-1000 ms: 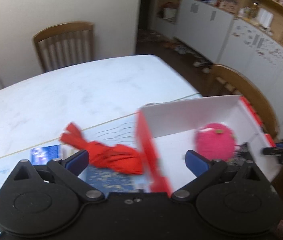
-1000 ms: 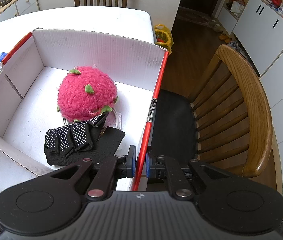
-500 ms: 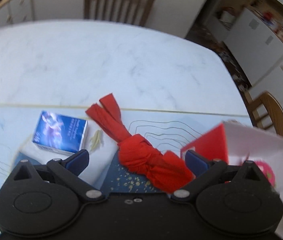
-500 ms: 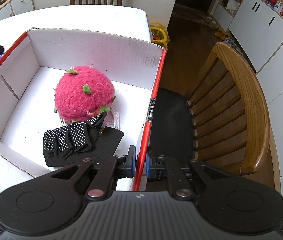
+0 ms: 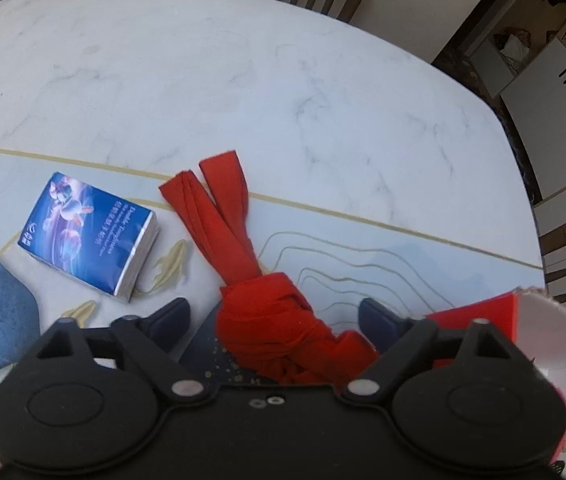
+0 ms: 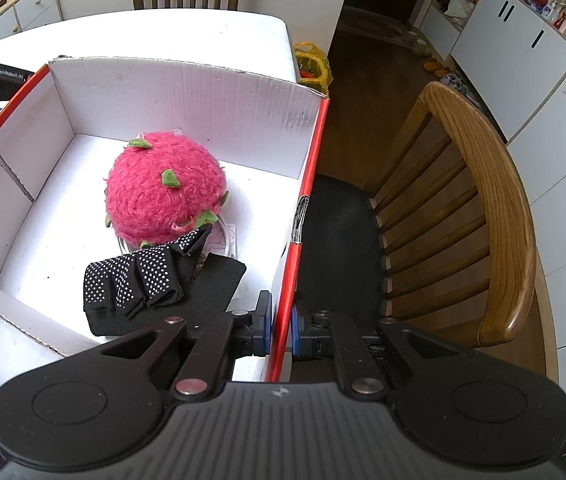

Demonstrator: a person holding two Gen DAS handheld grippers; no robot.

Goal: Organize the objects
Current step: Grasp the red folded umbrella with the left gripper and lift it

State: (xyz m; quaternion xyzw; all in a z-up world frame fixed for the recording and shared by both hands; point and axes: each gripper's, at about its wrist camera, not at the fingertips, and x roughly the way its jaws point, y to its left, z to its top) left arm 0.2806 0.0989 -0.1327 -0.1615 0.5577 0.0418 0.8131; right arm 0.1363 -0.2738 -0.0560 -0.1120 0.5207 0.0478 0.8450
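The left claw [image 5: 273, 314] hangs low over the tabletop [image 5: 243, 80] with its fingers [image 5: 171, 314] spread wide apart, one on each side of a knotted red cloth [image 5: 263, 320]. The knot lies between the fingers; whether they touch it cannot be told. The cloth's two loose tails run away from the claw across a thin gold line in the tabletop's pattern. A blue packet [image 5: 91, 232] lies flat to the left of the tails, near but apart from the cloth. The red outer corner of a box [image 5: 499, 312] shows just right of the claw, close to the cloth.

The right claw [image 6: 281, 330] is clamped on the box's [image 6: 187, 92] red-edged right wall, one blue pad inside the wall and one outside. The box is white inside and stands at the tabletop's edge. In it sits a fuzzy pink plush [image 6: 165, 192] with small green leaves, roughly in the middle of the floor. A black glove [image 6: 143, 280] with white dots lies in front of the plush, its near part resting over a flat black piece, its far tip touching the plush. A wooden chair [image 6: 495, 208] with a dark seat stands just right of the box.
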